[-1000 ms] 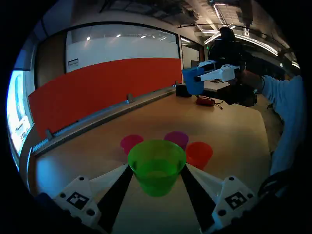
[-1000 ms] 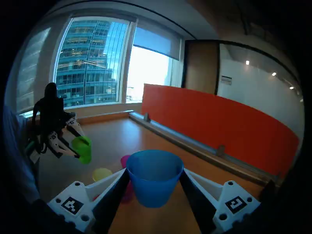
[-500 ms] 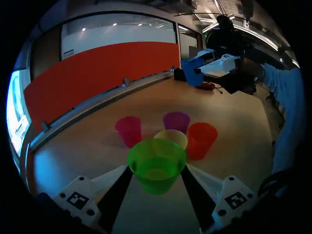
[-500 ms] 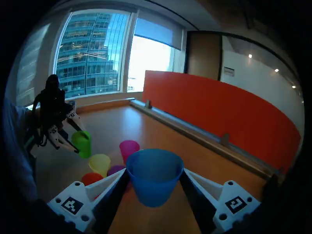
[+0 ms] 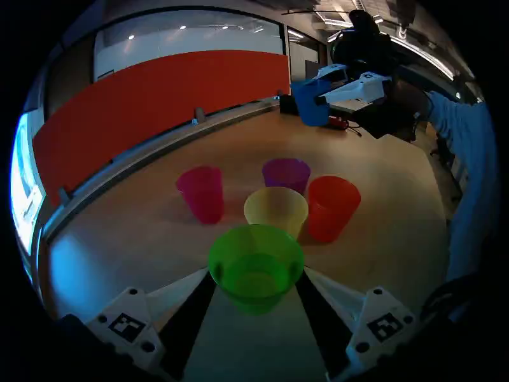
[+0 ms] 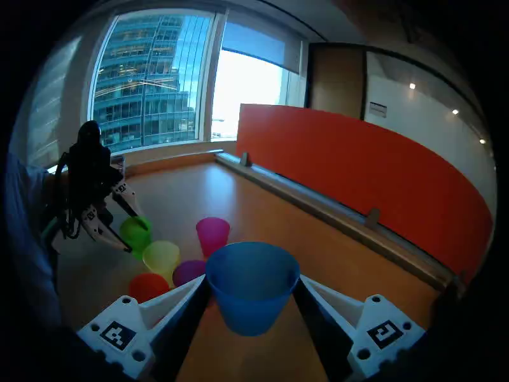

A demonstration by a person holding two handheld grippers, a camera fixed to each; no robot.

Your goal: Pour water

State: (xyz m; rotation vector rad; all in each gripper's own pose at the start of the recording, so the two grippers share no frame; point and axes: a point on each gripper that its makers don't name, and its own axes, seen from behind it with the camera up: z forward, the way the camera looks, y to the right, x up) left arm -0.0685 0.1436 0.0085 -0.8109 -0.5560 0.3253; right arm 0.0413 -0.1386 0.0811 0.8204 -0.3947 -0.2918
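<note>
L gripper (image 5: 256, 286) clamps green cup (image 5: 256, 264). R gripper (image 6: 252, 286) clamps blue cup (image 6: 252, 299), up high, well apart. In the last sec L has dipped fwd: pink cup (image 5: 202, 193), purple cup (image 5: 286, 173), yellow cup (image 5: 275, 210) and orange cup (image 5: 332, 205) now show whole on table (image 5: 394, 210), yellow cup just past green's rim. Prob. lining up a pour; can't make out water.

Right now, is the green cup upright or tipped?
Upright: the green cup sits held between the left tongs, its open rim level and facing up.

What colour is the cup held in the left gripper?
The cup in the left gripper is translucent green, clearest in the left gripper view.
</note>
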